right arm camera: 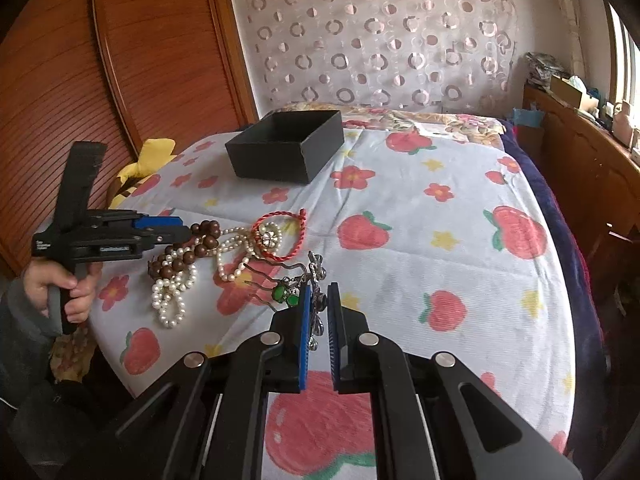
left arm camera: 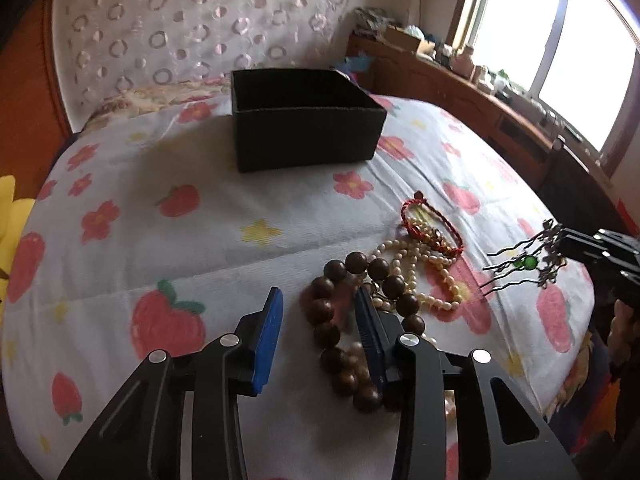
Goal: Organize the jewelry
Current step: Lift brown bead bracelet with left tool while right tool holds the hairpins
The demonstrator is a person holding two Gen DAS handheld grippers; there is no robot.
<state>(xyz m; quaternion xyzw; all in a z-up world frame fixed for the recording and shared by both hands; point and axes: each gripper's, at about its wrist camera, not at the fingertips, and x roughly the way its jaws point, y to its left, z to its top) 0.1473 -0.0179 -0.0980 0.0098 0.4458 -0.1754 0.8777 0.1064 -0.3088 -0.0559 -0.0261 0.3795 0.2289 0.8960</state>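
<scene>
A black open box stands on the strawberry-print bedspread; it also shows in the right wrist view. My left gripper is open, low over a brown wooden bead bracelet, with one side of the bracelet between its fingers. Pearl strands and a red cord bracelet lie just beyond. My right gripper is shut on a metal hair comb with green stones, seen also in the left wrist view, held a little above the bedspread.
A wooden cabinet with clutter runs along the window side. A wooden wardrobe door stands on the other side. A yellow plush lies by the bed's edge. A patterned curtain hangs behind the bed.
</scene>
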